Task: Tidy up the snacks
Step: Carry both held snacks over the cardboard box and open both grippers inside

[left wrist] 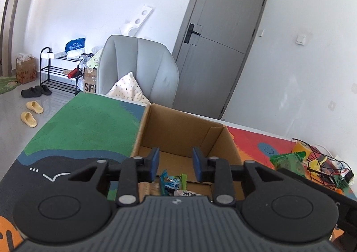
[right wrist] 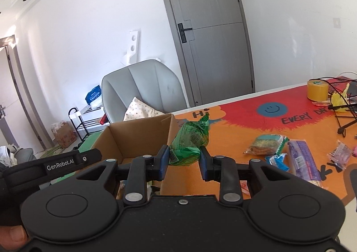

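An open cardboard box (left wrist: 178, 127) stands on the colourful table mat, and it also shows in the right wrist view (right wrist: 138, 138). Several wrapped snacks (left wrist: 173, 182) lie on its floor. My left gripper (left wrist: 176, 163) is open and empty, held over the box's near side. My right gripper (right wrist: 183, 161) is shut on a green snack packet (right wrist: 189, 142) and holds it above the mat just right of the box. The green packet also shows in the left wrist view (left wrist: 287, 160). More loose snacks lie right of it: a biscuit pack (right wrist: 265, 144), a purple packet (right wrist: 303, 160).
A black wire basket (left wrist: 323, 169) with yellow items stands at the right. A yellow tape roll (right wrist: 317, 89) and cables sit at the far right of the mat. A grey chair (left wrist: 138, 69) with a cushion stands behind the table. The left gripper's body (right wrist: 51, 165) is beside the box.
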A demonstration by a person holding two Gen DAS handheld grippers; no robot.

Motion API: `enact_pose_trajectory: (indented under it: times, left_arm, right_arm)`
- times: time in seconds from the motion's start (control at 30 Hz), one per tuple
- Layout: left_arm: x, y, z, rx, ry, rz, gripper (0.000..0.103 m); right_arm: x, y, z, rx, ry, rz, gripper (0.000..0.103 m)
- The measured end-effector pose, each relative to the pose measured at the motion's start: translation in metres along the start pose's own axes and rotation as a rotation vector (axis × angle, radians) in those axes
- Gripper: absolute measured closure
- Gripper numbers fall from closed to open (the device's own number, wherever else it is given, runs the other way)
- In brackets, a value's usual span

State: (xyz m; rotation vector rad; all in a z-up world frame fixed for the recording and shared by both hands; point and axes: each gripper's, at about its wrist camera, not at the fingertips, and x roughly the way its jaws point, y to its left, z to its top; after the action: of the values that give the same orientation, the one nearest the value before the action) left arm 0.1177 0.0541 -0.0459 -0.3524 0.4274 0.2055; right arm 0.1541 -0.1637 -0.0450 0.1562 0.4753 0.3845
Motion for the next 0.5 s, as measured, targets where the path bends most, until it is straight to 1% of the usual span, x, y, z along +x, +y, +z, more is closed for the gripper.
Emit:
enact_pose_trajectory:
  times: [0.07, 0.2, 0.3, 0.4, 0.43, 0.47, 0.5]
  left_arm:
    - [-0.006, 0.007, 0.002, -0.013, -0.016, 0.015, 0.058]
    - [-0.018, 0.020, 0.005, -0.034, -0.041, 0.041, 0.054]
    - [-0.023, 0.030, 0.006, -0.054, -0.045, 0.063, 0.049]
    - [-0.027, 0.035, 0.006, -0.056, -0.048, 0.074, 0.045]
    - [-0.028, 0.037, 0.007, -0.056, -0.049, 0.077, 0.042]
    - [-0.029, 0.039, 0.007, -0.058, -0.051, 0.080, 0.037]
    - [-0.031, 0.040, 0.006, -0.058, -0.056, 0.085, 0.034]
  right_arm:
    - [0.003, 0.005, 0.001, -0.007, -0.001, 0.011, 0.073]
    - [0.011, 0.016, 0.005, -0.024, 0.004, 0.043, 0.073]
    - [0.017, 0.025, 0.009, -0.028, 0.005, 0.072, 0.073]
    - [0.023, 0.036, 0.011, -0.069, 0.006, 0.100, 0.070]
    - [0.023, 0.038, 0.010, -0.085, 0.006, 0.108, 0.059]
    - [0.023, 0.039, 0.009, -0.089, 0.002, 0.105, 0.042]
    - [0.020, 0.039, 0.008, -0.082, -0.006, 0.096, 0.036]
